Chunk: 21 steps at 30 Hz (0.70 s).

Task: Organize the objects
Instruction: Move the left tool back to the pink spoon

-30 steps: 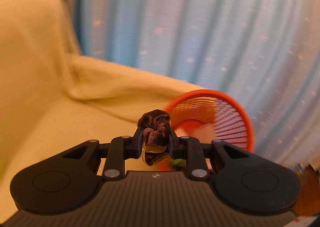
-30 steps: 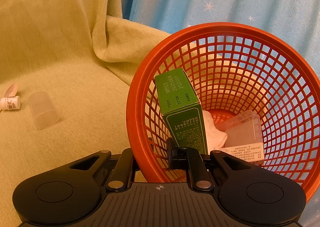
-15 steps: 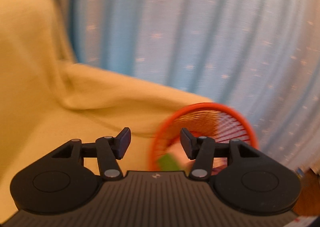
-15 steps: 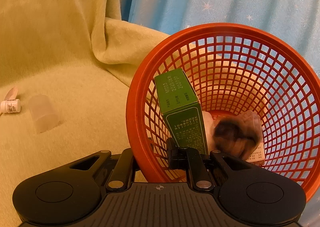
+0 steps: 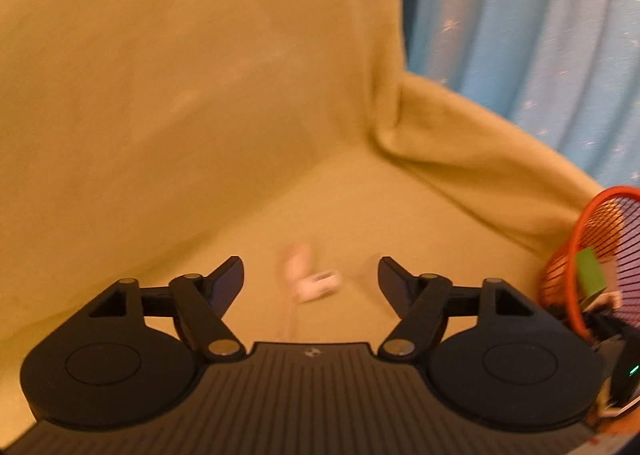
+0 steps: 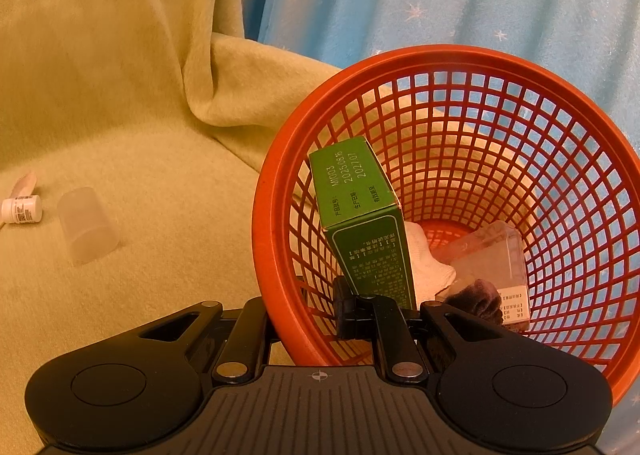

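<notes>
Left gripper (image 5: 311, 279): jaws apart, just opening, nothing between; small white bottle (image 5: 318, 286) ahead (blurred) may roll when nudged.
Right gripper (image 6: 306, 309): clamped on orange basket (image 6: 264, 223) rim; slip tips basket.

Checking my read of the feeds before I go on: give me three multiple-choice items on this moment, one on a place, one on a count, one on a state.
1. Where is the green box?
A. On the blanket
B. Leaning inside the orange basket
C. In the left gripper

2. How many things lie loose on the yellow blanket in the right wrist view?
A. Two
B. None
C. Five

3. How does the left gripper stand?
A. Shut on the dark scrunchie
B. Shut and empty
C. Open and empty

Answers: 1 B, the box stands tilted against the basket wall. 2 A, a small white bottle and a clear cup. 3 C, its jaws have just been opening, with nothing between them.
</notes>
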Each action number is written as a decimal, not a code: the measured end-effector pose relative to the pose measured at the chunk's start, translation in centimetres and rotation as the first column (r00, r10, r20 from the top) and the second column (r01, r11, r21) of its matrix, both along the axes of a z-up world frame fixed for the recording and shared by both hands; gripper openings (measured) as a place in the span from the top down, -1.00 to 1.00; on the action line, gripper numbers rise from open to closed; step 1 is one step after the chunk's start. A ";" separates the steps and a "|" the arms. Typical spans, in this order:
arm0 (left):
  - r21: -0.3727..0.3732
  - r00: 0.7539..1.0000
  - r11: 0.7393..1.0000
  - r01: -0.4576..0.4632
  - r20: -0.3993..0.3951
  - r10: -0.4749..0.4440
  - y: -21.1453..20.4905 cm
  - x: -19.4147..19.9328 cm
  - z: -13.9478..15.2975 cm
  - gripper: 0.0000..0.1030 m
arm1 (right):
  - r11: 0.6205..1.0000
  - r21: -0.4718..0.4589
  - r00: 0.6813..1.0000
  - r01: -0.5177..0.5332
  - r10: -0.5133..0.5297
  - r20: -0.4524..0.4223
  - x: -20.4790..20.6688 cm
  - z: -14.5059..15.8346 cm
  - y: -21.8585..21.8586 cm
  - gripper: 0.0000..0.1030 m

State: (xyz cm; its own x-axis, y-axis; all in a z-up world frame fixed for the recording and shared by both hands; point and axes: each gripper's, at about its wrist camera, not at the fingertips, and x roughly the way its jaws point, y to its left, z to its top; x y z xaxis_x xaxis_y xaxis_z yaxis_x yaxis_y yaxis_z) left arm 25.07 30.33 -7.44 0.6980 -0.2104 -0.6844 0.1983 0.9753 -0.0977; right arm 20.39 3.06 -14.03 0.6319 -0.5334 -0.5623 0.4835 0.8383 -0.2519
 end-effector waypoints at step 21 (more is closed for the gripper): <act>0.042 0.996 0.999 0.017 -0.084 -0.014 1.4 0.7 -6.7 -0.52 | 1.000 -0.009 1.000 0.001 -0.001 -0.007 -0.2 -0.3 0.0 0.81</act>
State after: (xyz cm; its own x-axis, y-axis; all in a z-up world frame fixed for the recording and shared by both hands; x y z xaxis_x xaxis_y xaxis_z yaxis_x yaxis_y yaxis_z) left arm 25.80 31.76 -14.10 0.6348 -0.1902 -0.7489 0.2063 0.9758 -0.0729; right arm 20.15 3.05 -14.28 0.6272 -0.5390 -0.5622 0.4823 0.8356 -0.2630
